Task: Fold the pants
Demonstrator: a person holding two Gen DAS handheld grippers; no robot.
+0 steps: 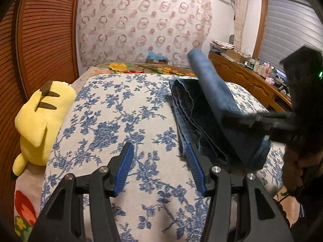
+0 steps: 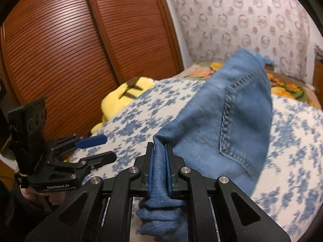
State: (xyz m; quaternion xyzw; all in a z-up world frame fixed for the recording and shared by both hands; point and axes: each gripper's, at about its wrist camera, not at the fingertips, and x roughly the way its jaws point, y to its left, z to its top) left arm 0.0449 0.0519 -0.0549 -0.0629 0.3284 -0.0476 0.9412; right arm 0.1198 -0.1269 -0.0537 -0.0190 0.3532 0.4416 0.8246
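Observation:
Blue jeans [image 1: 212, 111] lie partly folded on the right side of the bed, several layers stacked. My right gripper [image 2: 159, 149] is shut on a bunched edge of the denim [image 2: 222, 111] and holds that flap up off the bed, pocket stitching showing. In the left wrist view the right gripper [image 1: 232, 120] comes in blurred from the right, over the jeans. My left gripper [image 1: 159, 149] is open above the bedspread just left of the jeans, with nothing between its blue pads [image 1: 125, 161]. The left gripper [image 2: 108, 148] also shows at the left of the right wrist view.
A white bedspread with blue flowers [image 1: 121, 111] covers the bed. A yellow plush toy [image 1: 40, 121] lies along its left edge, beside slatted wooden doors [image 2: 60, 50]. A cluttered wooden dresser [image 1: 242, 74] stands at the right. A patterned curtain hangs behind.

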